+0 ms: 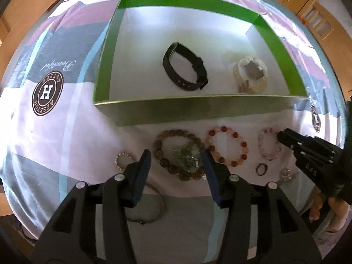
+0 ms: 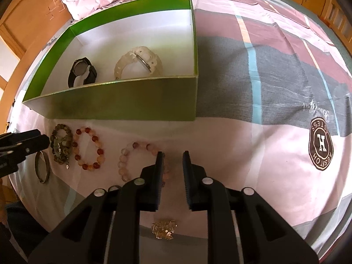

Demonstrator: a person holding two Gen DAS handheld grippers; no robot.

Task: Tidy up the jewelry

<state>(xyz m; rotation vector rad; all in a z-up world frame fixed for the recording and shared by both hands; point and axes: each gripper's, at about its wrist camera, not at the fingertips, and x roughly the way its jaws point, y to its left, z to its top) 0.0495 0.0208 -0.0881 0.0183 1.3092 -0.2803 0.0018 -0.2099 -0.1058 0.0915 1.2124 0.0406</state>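
While the left gripper (image 1: 177, 165) stands open, empty, above it, the olive bead bracelet (image 1: 179, 154) lies lower centre on the bed (image 1: 66, 132); light, limp, beads slippery, best pinched across one strand. Right gripper (image 2: 172, 160): slightly parted, empty.

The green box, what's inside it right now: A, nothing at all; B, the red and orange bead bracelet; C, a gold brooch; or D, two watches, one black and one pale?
D: inside the green box lie a black watch and a pale translucent watch, while the bead bracelets sit on the bedspread outside, in front of the box.
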